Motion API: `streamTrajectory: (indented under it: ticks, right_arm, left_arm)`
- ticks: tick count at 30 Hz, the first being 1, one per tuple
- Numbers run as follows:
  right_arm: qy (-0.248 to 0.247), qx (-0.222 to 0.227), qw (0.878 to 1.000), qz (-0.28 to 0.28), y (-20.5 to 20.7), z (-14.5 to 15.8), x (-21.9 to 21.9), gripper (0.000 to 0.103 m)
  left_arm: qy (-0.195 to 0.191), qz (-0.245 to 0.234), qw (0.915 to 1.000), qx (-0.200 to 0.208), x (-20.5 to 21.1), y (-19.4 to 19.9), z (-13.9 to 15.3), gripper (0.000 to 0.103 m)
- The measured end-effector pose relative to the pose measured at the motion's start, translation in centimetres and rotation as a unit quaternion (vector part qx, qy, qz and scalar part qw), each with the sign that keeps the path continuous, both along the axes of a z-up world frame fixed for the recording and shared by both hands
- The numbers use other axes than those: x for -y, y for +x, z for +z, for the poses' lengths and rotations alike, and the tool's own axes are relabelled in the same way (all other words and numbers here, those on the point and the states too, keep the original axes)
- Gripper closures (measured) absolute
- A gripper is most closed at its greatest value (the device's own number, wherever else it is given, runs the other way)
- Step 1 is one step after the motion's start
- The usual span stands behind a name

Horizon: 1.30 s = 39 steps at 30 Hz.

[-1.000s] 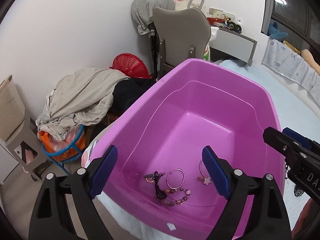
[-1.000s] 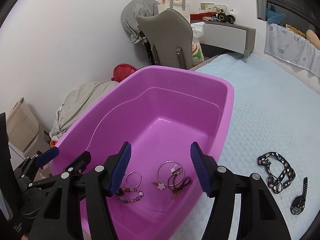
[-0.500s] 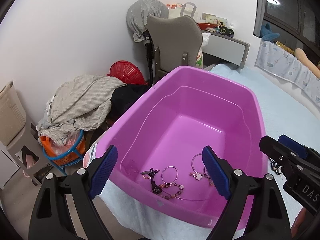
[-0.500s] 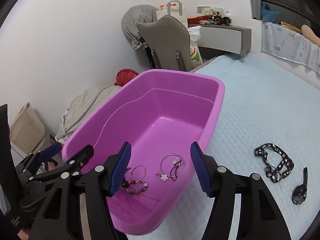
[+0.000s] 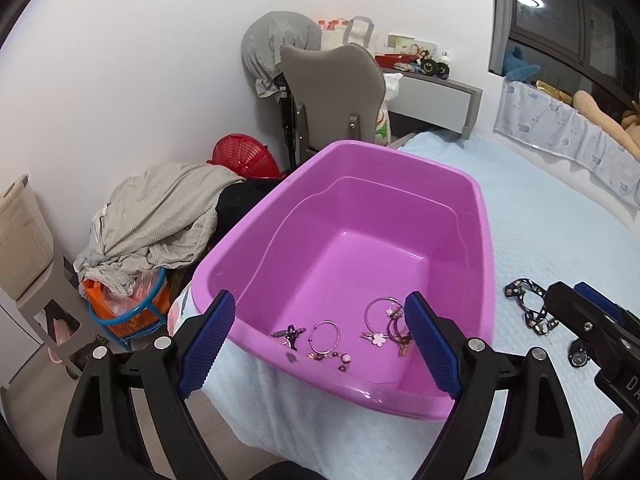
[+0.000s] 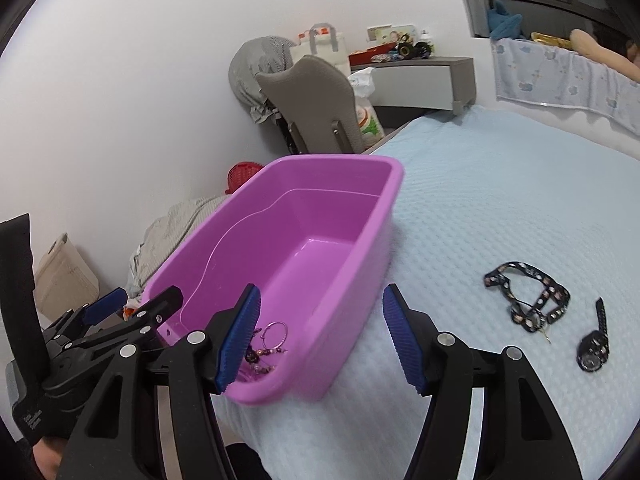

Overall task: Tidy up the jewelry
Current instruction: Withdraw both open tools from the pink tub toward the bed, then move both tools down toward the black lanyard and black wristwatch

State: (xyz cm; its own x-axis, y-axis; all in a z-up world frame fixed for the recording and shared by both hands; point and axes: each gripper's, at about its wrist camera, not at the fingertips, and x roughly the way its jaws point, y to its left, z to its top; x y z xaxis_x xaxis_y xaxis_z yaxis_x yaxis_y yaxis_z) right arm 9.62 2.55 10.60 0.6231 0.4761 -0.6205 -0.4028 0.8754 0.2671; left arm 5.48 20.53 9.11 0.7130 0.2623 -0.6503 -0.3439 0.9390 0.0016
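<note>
A purple plastic tub stands at the corner of a light blue bed. Inside it lie hoop bracelets, a beaded bracelet and a dark hair tie; some show in the right wrist view. A black patterned strap and a black wristwatch lie on the bed to the tub's right. My left gripper is open and empty over the tub's near end. My right gripper is open and empty above the tub's near right wall.
The bed cover stretches right and back. Left of the bed are a pile of grey cloth, a blue wire basket, a red basket and a grey chair. A grey shelf stands at the back.
Both grippers have drawn back and up from the tub, so it looks smaller. The right gripper has also swung right, bringing the strap and watch more into view. Jaws stay open.
</note>
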Motion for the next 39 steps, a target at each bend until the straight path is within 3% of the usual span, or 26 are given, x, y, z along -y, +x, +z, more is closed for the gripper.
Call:
streamTrajectory:
  ticks: [24,39]
  right_arm:
    - [0.012,-0.012,0.995,-0.093,-6.7,-2.5,13.5,0.038]
    - [-0.002,-0.013,0.986,-0.164,-10.0,-6.6,22.6,0.034]
  left_arm:
    - [0.003,-0.101,0.9948,-0.01,11.7,-2.8,-0.9,0.015]
    - [0.014,-0.168,0.985,-0.04,19.5,-1.5,-4.4,0.013]
